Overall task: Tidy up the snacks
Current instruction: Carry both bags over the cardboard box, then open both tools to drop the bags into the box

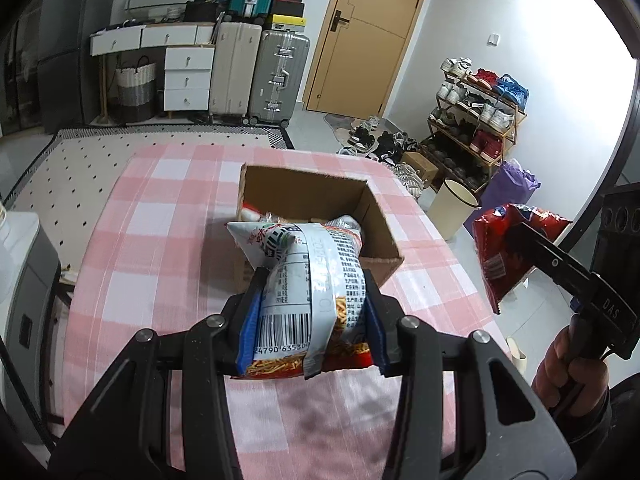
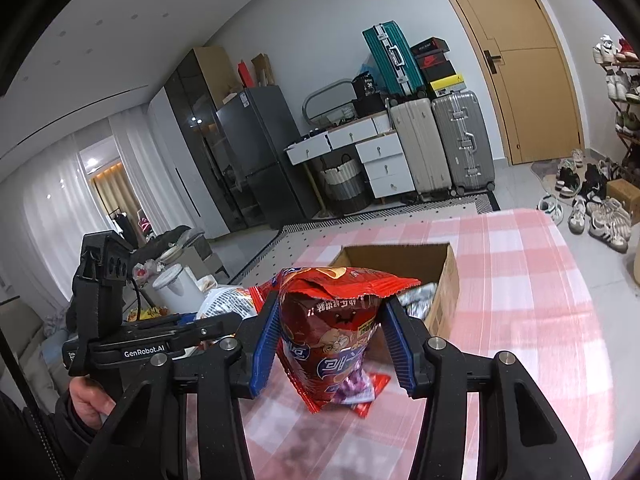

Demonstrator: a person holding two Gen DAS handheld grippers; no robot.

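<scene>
The job looks partly done: the open cardboard box at mid-frame on the pink checked table already holds a few packets, with two more about to go in. The left claw is clamped on a crinkly silver-white snack bag over the box's near edge. The right claw pinches a glossy red foil bag, puffy with a serrated seam, in lower mid-frame, just short of the box.

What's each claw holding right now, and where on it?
Left claw: white snack bag, pinched across its lower half. Right claw: red snack bag, pinched across its middle.
</scene>
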